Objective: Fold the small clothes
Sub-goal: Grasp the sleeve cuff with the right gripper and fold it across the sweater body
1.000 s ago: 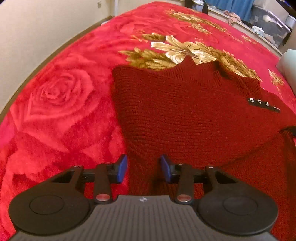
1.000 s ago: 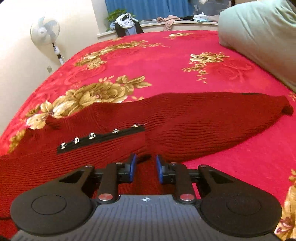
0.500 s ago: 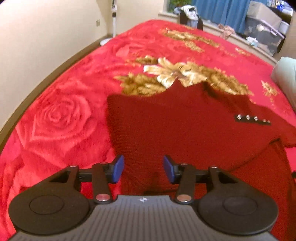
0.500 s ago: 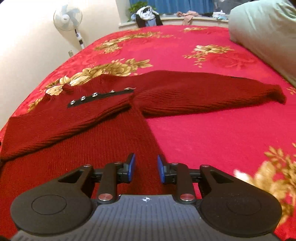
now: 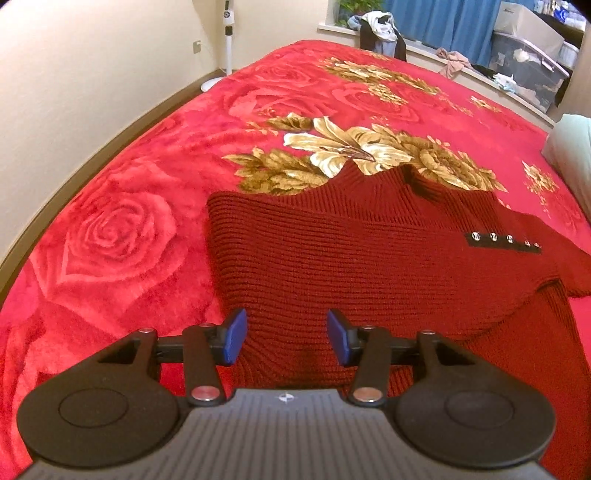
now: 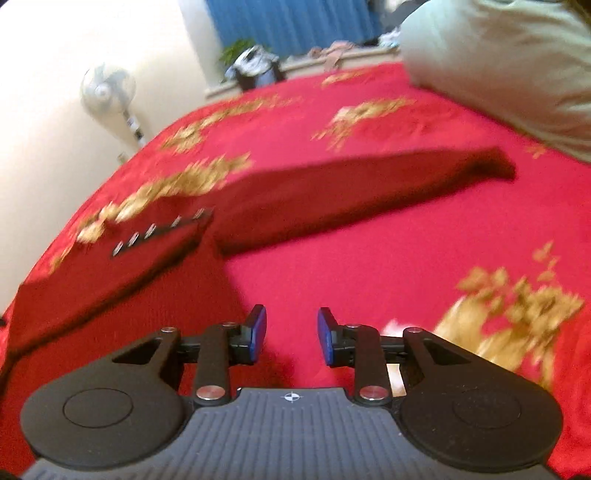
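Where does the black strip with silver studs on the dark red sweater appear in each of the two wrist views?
Left wrist view: the studded strip lies at the right, on the sweater, beyond the left gripper.
Right wrist view: the strip lies at the left, blurred, left of the outstretched sleeve.
Shared landmark: the standing fan, by the wall in both views.

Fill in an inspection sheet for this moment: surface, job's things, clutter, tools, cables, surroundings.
Surface: red blanket with rose and gold flower print.
Job's things: dark red knit sweater, one sleeve folded across the body, the other sleeve stretched out flat.
Clutter: pale pillow on the bed.
Tools: left tool open above the sweater; right tool opening, nothing between its pads.
Cables: nothing seen.
Surroundings: standing fan, blue curtain, clothes on the sill.
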